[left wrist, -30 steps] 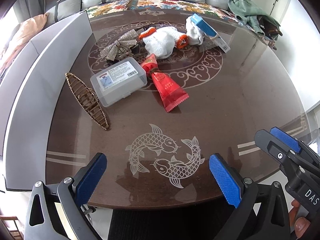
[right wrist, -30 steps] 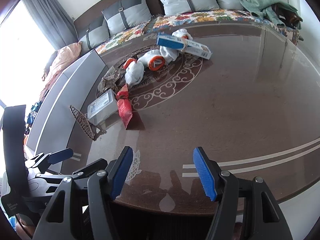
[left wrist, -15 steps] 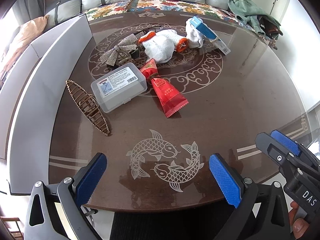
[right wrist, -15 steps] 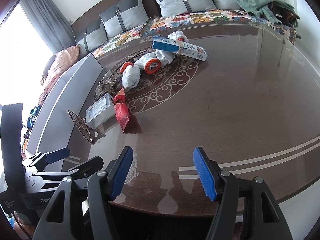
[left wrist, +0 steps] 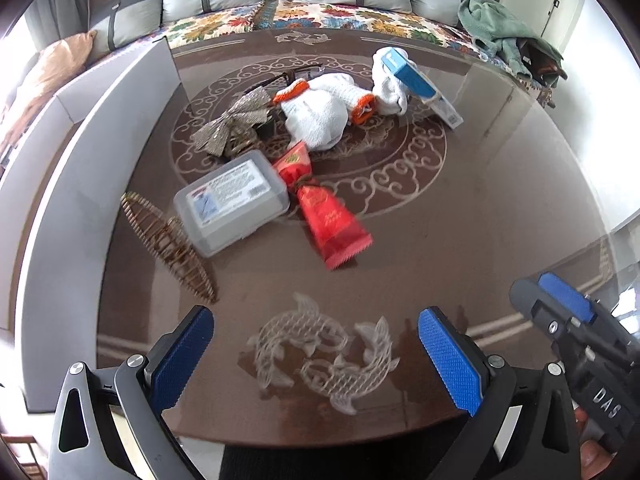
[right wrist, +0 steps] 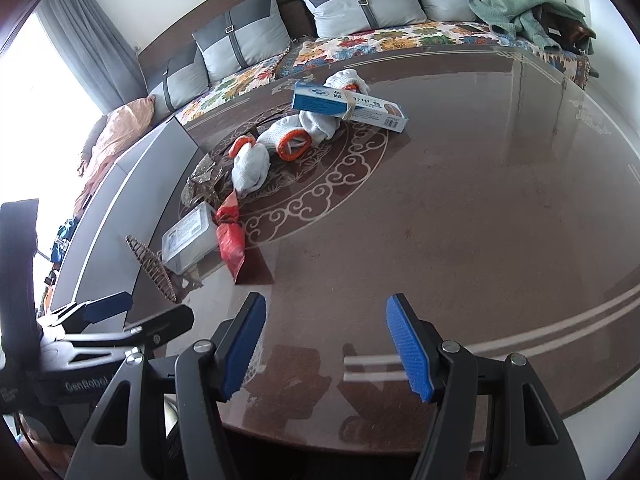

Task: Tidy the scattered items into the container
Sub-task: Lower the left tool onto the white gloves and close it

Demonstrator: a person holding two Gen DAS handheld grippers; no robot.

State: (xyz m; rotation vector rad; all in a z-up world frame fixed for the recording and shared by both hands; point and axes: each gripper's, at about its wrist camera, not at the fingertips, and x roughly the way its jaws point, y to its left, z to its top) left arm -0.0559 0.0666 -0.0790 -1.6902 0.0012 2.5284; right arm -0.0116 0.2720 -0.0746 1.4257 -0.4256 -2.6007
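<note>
Brown glass-topped table (left wrist: 480,216), left wrist view: left gripper (left wrist: 316,356) wide open, empty, over near edge; clear plastic box (left wrist: 232,206) touching red foil sachet (left wrist: 324,212) toward left edge. Right wrist view: right gripper (right wrist: 326,348) wide open, empty; white orange-cuffed gloves (right wrist: 280,140) mid-table

My left gripper (left wrist: 316,354) has its two blue-padded jaws spread wide, with nothing between them. My right gripper (right wrist: 326,346) is the same: jaws far apart and empty. Both grippers are side by side and point forward, the right one (left wrist: 560,312) a little ahead on the right side. A bit of my hand (left wrist: 592,454) shows under the right gripper's body.
</note>
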